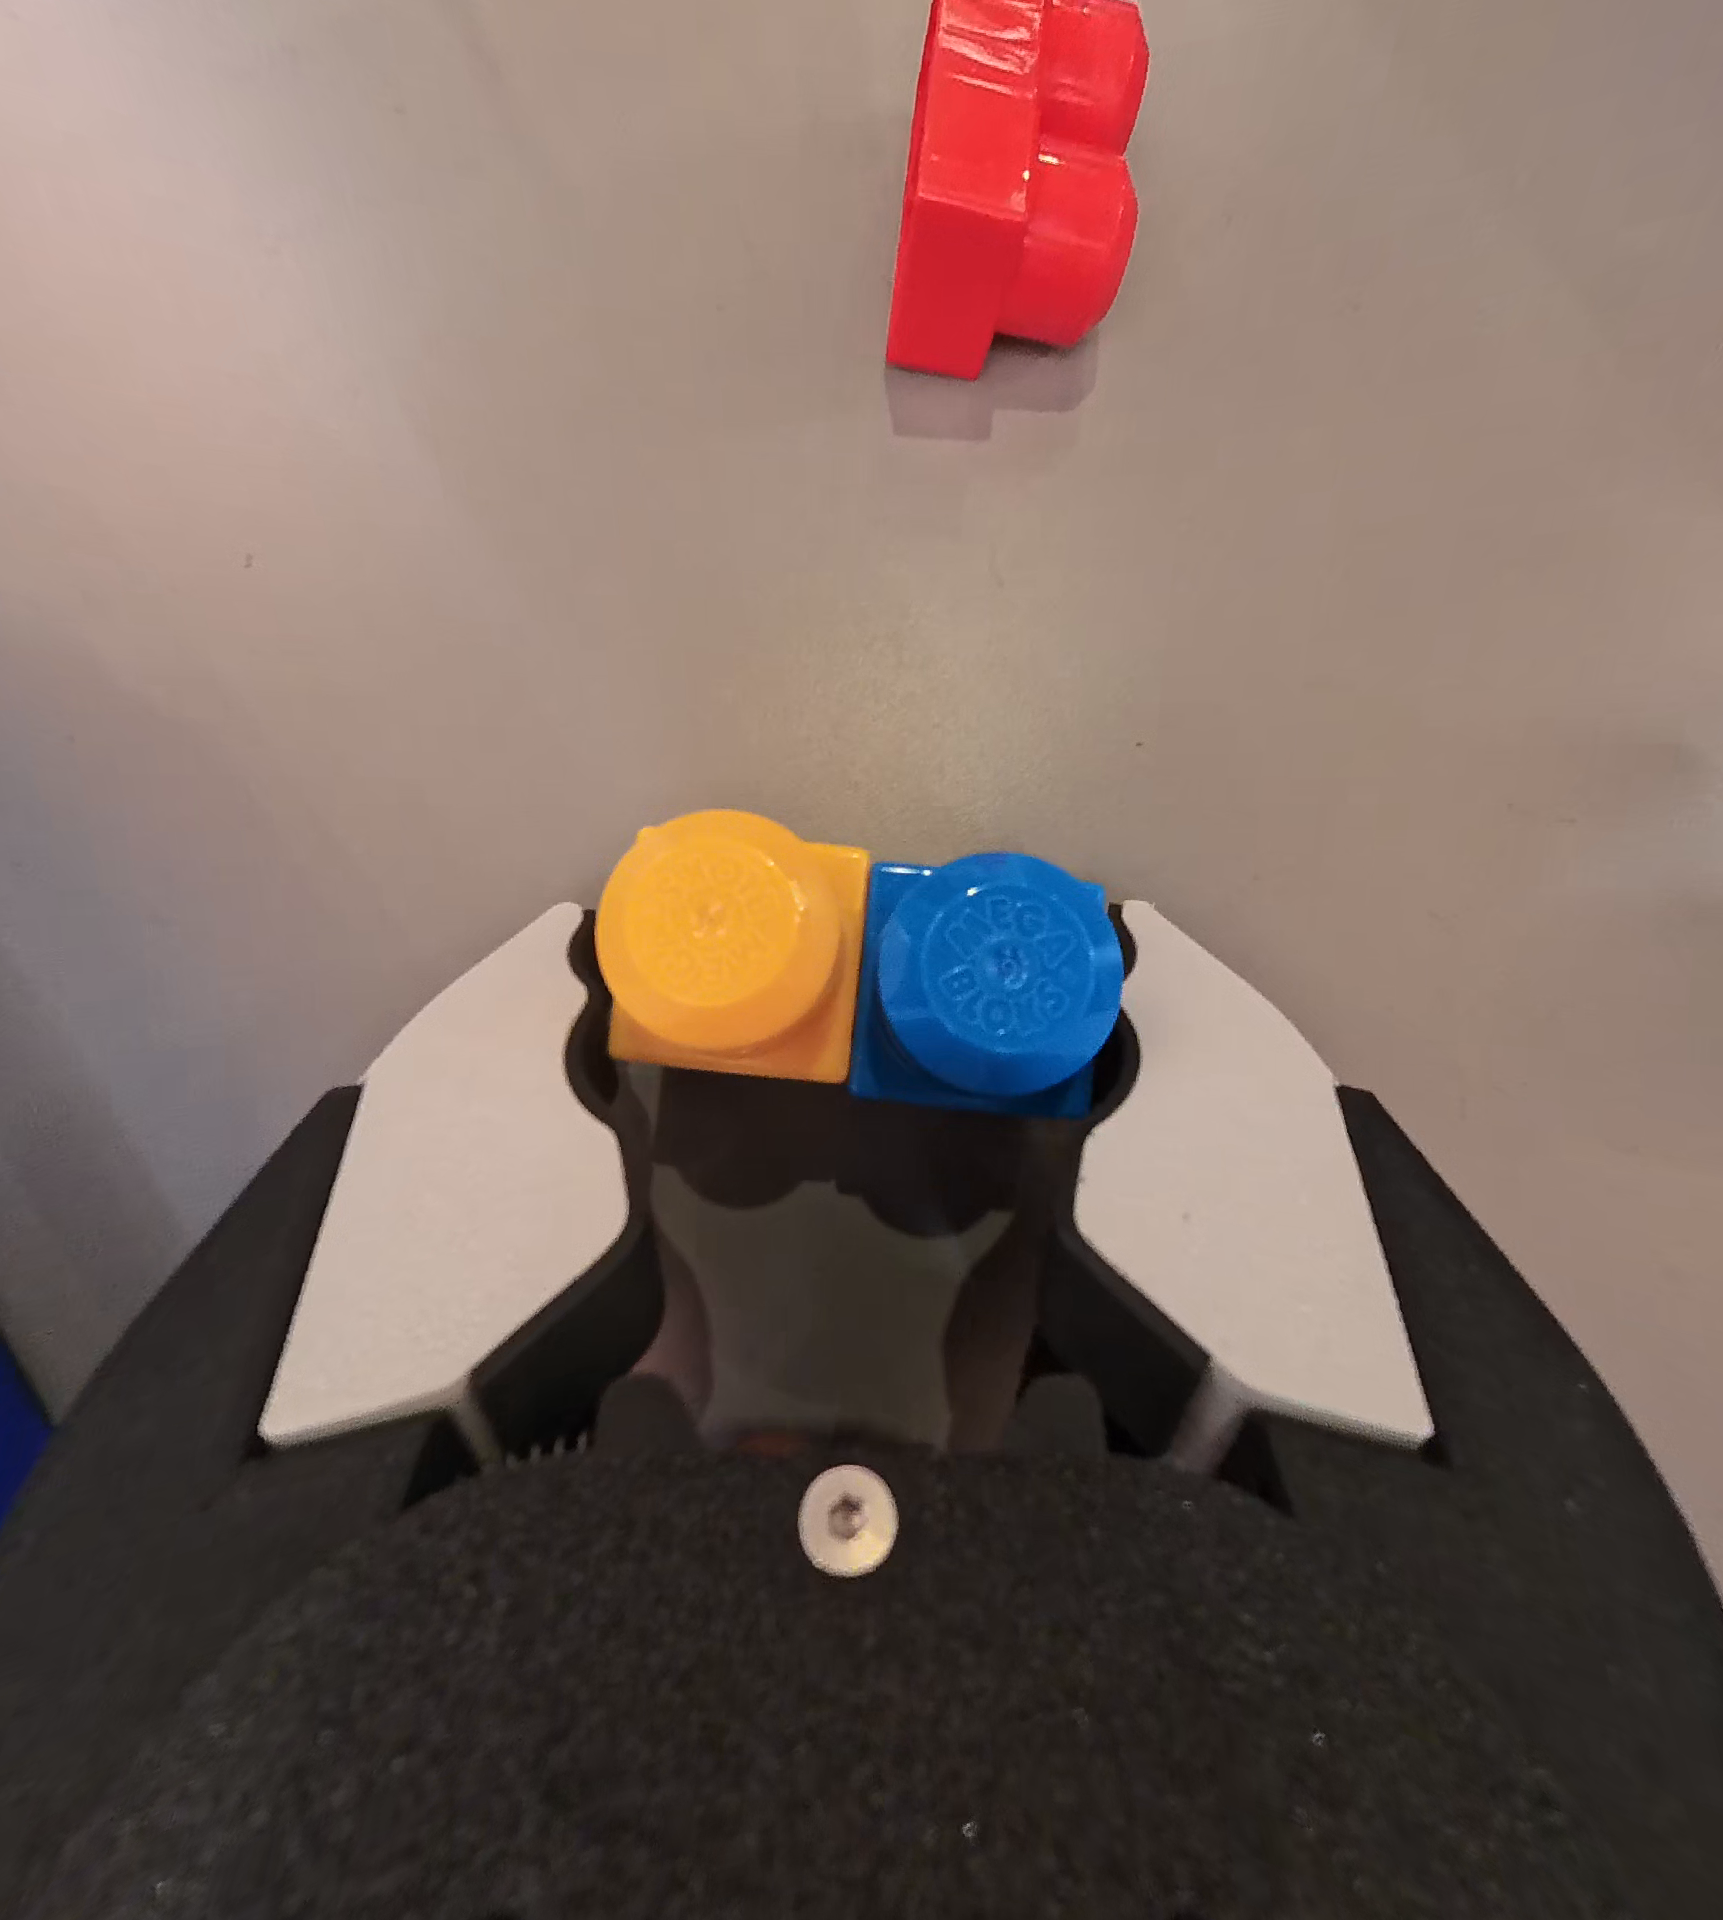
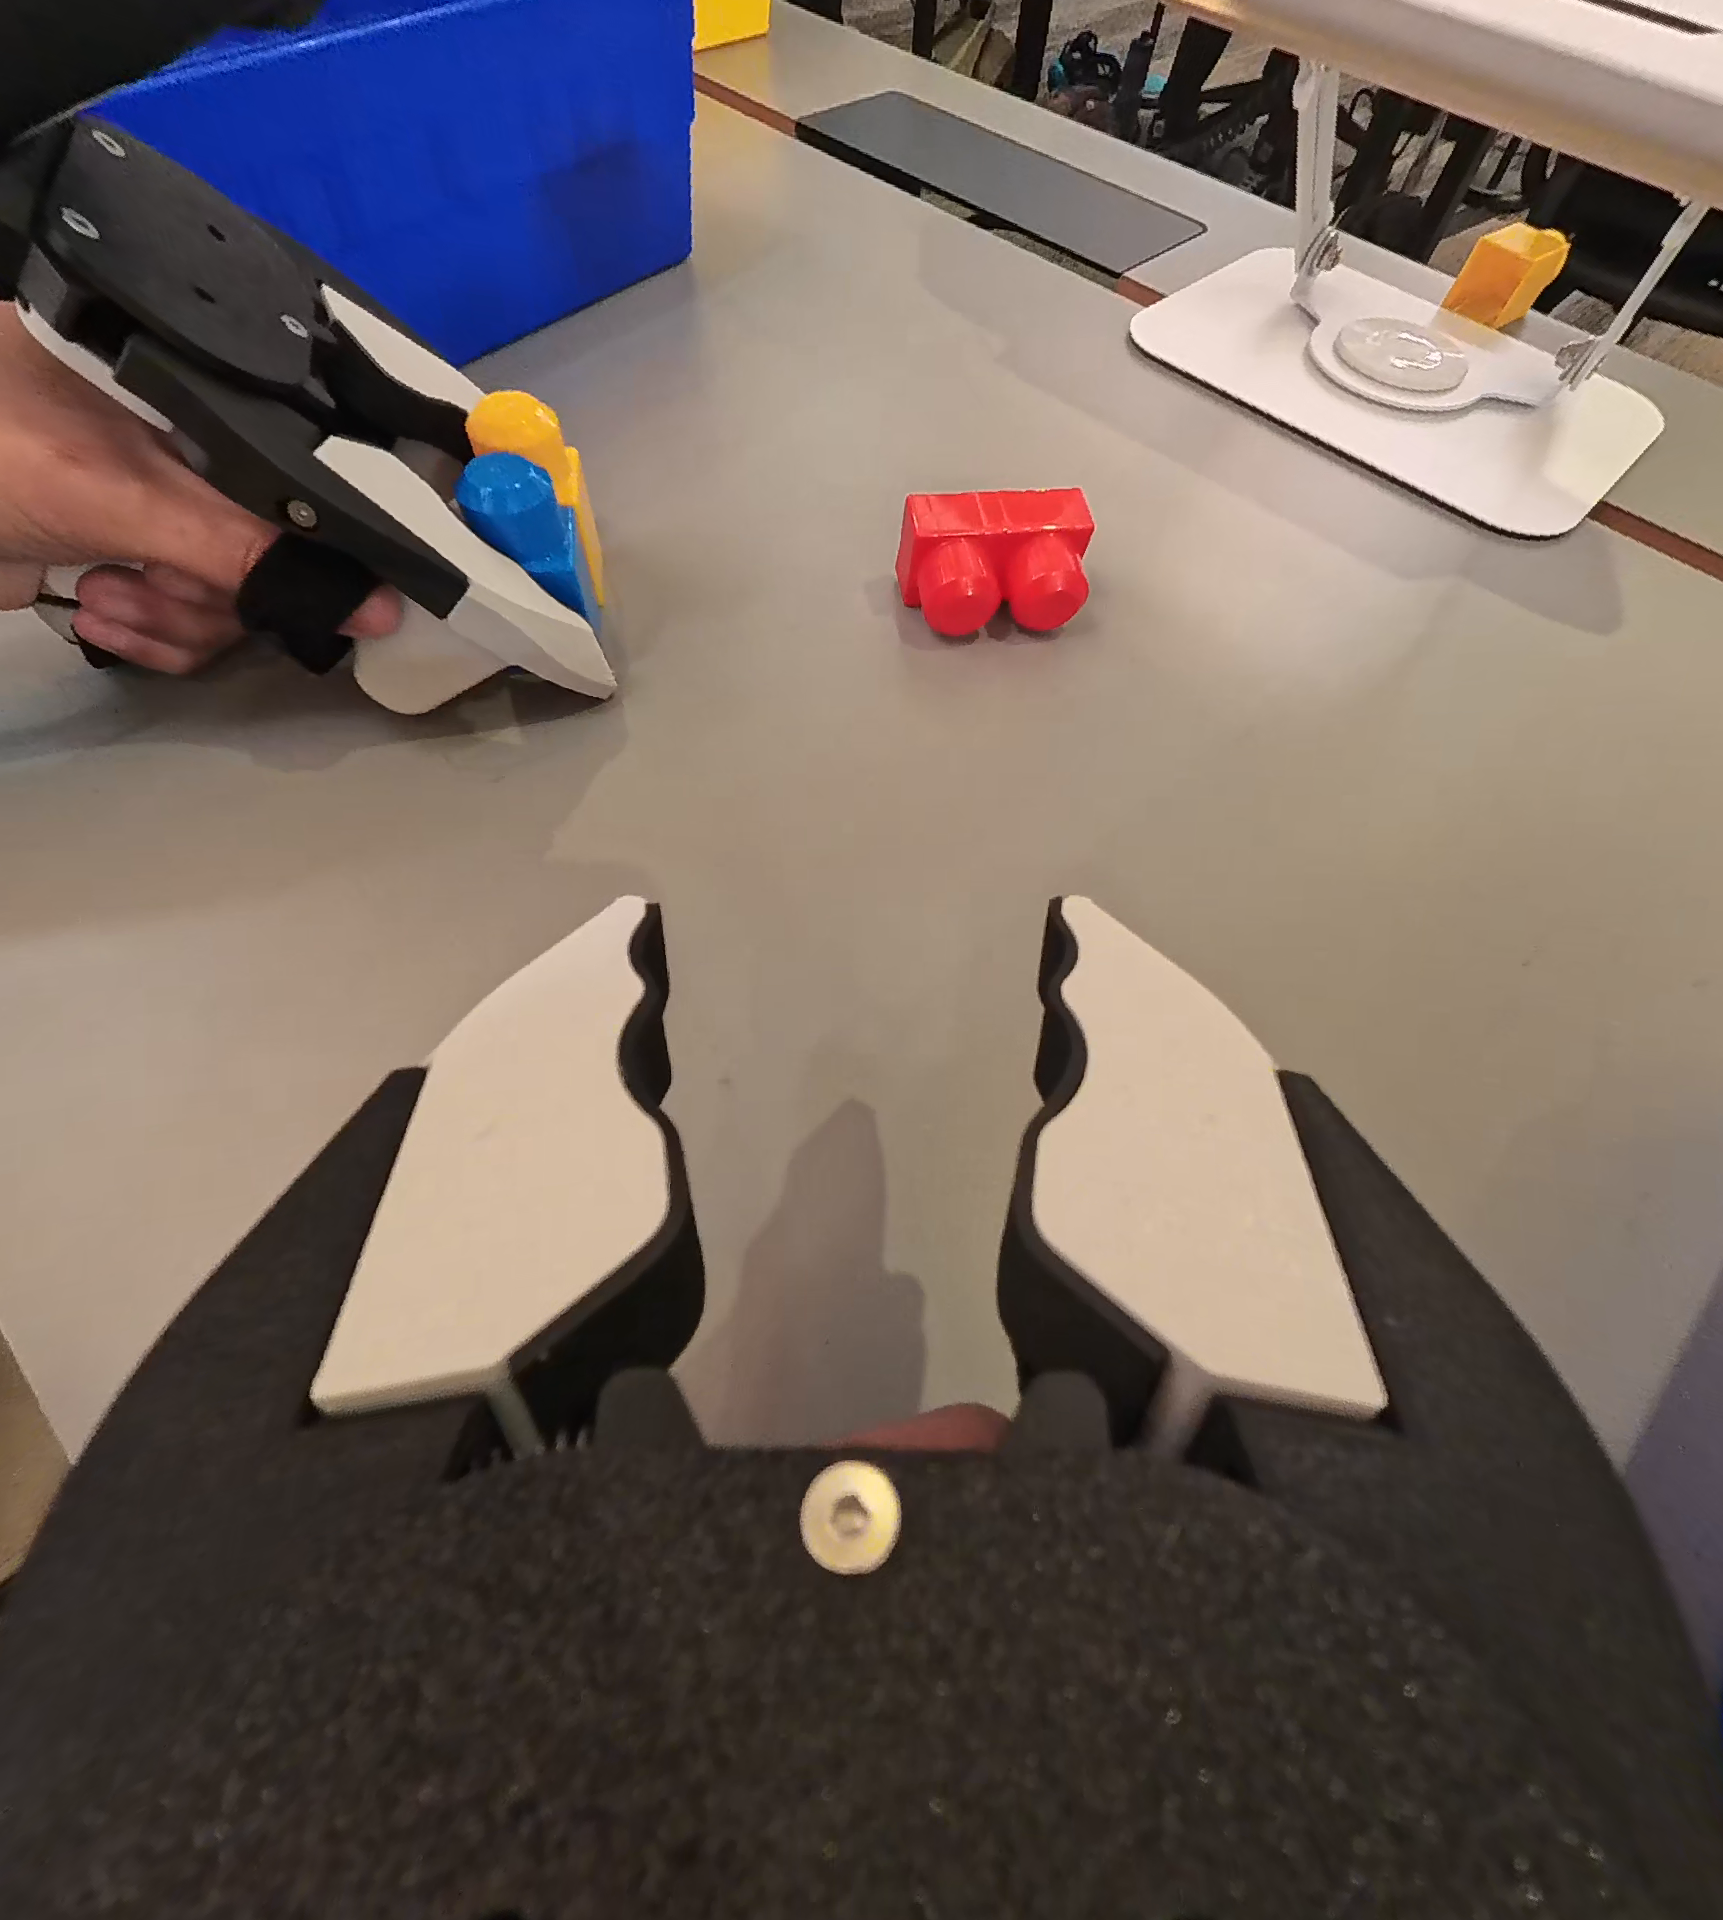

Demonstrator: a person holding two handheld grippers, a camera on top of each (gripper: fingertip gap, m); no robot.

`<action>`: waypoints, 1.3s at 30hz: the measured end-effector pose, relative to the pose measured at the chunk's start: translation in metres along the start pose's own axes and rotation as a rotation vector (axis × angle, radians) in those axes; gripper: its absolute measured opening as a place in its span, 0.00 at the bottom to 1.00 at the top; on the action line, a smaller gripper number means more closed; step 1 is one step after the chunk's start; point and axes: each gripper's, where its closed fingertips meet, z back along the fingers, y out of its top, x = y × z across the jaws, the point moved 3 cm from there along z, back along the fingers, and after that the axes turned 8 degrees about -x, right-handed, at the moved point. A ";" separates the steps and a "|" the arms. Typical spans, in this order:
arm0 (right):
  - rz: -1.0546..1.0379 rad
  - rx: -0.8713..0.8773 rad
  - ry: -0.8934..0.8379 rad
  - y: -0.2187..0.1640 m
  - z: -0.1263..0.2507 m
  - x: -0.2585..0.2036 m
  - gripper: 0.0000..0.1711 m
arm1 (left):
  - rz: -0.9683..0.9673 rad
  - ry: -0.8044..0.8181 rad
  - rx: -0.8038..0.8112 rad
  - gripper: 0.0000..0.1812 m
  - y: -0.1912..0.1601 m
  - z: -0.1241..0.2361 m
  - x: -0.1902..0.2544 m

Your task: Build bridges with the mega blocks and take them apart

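Left gripper (image 1: 852,987) clamps the yellow plastic block (image 1: 732,951) and blue plastic block (image 1: 987,987) side by side; set them down level. Right gripper (image 2: 849,925) gapes empty, ready for the red two-stud block (image 2: 997,556).

Three mega blocks are shown on a grey table (image 2: 1148,831). A yellow block (image 1: 732,951) and a blue block (image 1: 987,987), each with a single round stud, are pressed side by side, touching, and are clamped between the fingers of the left gripper (image 1: 852,997), studs turned toward its camera. A red block (image 2: 997,556) with two studs is laid on its side, well apart from the held pair, studs pointing sideways along the table.
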 end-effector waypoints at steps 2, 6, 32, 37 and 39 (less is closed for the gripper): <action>0.000 0.000 0.000 0.000 0.001 0.000 0.40 | 0.000 0.001 0.001 0.49 0.000 0.000 0.000; 0.001 0.001 -0.001 0.000 0.001 0.001 0.40 | -0.003 0.002 0.002 0.49 0.000 0.000 0.000; 0.005 0.000 0.002 0.002 0.002 -0.002 0.39 | -0.017 0.005 0.007 0.48 -0.006 0.005 0.006; 0.007 0.003 -0.001 0.003 0.004 -0.001 0.39 | -0.019 0.021 -0.004 0.49 -0.007 0.007 0.007; 0.008 0.002 -0.003 0.003 0.004 -0.001 0.39 | -0.024 0.028 0.000 0.49 -0.010 0.011 0.007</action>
